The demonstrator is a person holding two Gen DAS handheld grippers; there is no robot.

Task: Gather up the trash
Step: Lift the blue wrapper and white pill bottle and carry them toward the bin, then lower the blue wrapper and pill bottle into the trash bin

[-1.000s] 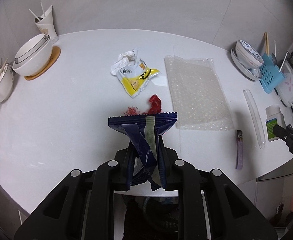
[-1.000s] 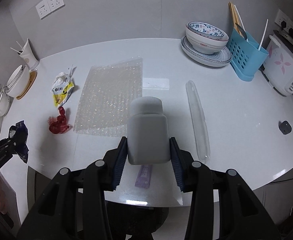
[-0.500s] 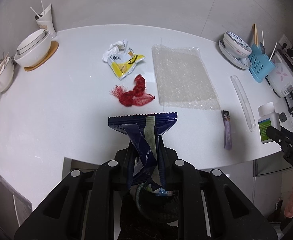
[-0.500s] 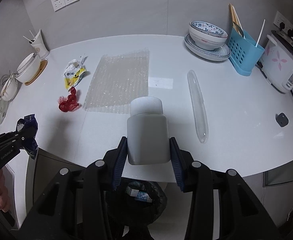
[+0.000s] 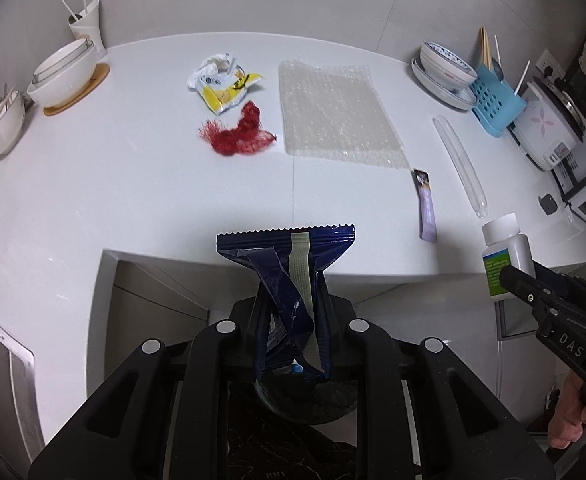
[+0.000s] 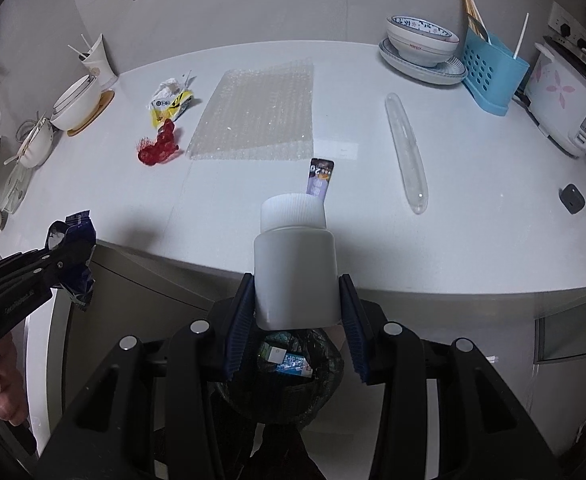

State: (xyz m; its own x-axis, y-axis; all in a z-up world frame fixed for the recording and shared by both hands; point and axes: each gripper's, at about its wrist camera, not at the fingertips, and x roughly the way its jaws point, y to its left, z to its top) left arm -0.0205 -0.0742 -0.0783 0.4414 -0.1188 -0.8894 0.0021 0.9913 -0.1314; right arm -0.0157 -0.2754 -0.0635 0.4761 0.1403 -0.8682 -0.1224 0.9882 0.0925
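Right now your left gripper [image 5: 289, 332] is clamping a twisted dark blue wrapper [image 5: 289, 264], and your right gripper [image 6: 295, 316] is squeezing a white bottle [image 6: 295, 264] between its blue pads. Both are hanging over the lined trash bin [image 6: 281, 376] at 6 o'clock, off the counter's [image 5: 133, 184] edge. Lying at 12 o'clock on the counter are bubble wrap [image 5: 333, 112], red netting [image 5: 239, 132], a yellow packet [image 5: 225, 88] and a purple sachet [image 5: 427, 208].

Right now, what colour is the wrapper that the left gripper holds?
Dark navy blue wrapper, with a pale grey-green strip along it; the left wrist view shows it best.
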